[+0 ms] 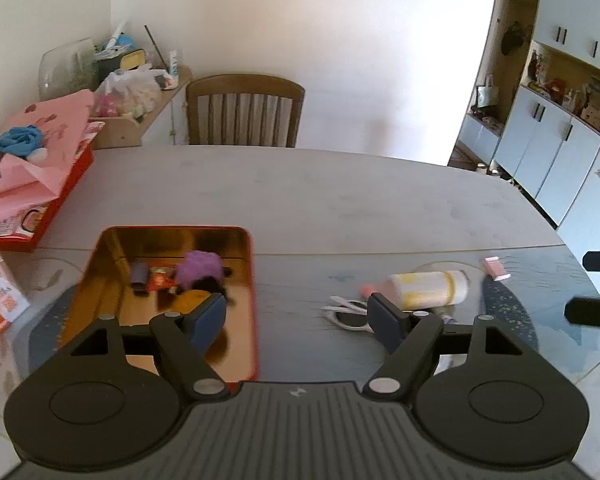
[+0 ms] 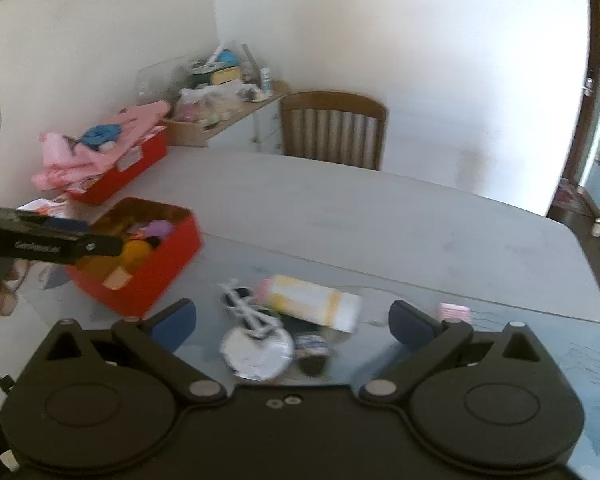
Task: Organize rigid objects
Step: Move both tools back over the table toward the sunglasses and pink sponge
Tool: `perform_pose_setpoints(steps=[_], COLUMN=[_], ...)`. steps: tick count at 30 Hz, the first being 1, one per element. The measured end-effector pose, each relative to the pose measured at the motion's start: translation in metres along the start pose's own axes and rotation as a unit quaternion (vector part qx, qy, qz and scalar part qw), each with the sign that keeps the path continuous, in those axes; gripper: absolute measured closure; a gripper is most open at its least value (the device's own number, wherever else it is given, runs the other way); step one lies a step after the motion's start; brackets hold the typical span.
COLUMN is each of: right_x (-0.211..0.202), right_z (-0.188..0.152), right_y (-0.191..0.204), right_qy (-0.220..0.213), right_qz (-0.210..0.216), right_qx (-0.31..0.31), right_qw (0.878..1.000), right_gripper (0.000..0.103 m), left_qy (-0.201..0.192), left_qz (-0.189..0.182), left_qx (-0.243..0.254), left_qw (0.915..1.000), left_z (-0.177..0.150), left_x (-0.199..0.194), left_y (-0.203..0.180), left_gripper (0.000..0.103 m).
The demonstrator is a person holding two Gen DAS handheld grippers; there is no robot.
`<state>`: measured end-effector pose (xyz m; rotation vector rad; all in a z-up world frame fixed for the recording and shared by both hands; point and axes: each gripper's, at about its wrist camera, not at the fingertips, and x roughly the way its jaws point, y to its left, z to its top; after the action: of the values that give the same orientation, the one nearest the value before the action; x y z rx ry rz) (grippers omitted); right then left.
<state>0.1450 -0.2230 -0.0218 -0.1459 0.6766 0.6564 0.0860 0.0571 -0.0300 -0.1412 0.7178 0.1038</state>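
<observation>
Spanning the room, grey table [image 1: 300, 200], wooden chair [image 1: 244, 110].

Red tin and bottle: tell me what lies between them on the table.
Only the white sunglasses, close beside the bottle; the stretch of table next to the red tin is bare. The right wrist view shows it best.

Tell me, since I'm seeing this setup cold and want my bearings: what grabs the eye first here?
The open red tin with its gold inside stands out on the left of the table, already holding a purple fuzzy thing and an orange one. Right of it lies a loose cluster: a yellow-and-white bottle on its side, white sunglasses, and a small pink item. Both grippers, left and right, are open and empty.
</observation>
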Motion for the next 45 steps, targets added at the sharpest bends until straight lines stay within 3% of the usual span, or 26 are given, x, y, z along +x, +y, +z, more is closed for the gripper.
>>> perform_pose_setpoints(steps=[8, 18, 32, 45], right_x=[-0.003, 0.016, 0.070, 0.121], right_z=[-0.015, -0.033, -0.039, -0.034], right_y=[-0.060, -0.118, -0.155, -0.169], right_qy=[-0.005, 0.007, 0.042, 0.077], right_qz=[-0.026, -0.043, -0.050, -0.046], right_qx=[0.034, 0.049, 0.041, 0.022], right_qw=[0.999, 0.998, 0.997, 0.996], right_gripper=[0.000, 0.000, 0.003, 0.015], left_qy=[-0.007, 0.018, 0.063, 0.087], left_qz=[0.010, 0.026, 0.044, 0.071], left_qx=[-0.014, -0.006, 0.005, -0.048], left_qw=[0.9998, 0.9995, 0.9970, 0.9925], left_z=[-0.004, -0.015, -0.030, -0.025], left_x=[0.011, 0.042, 0.089, 0.129], left_y=[-0.040, -0.087, -0.125, -0.131], left_gripper=[0.022, 0.022, 0.022, 0.022])
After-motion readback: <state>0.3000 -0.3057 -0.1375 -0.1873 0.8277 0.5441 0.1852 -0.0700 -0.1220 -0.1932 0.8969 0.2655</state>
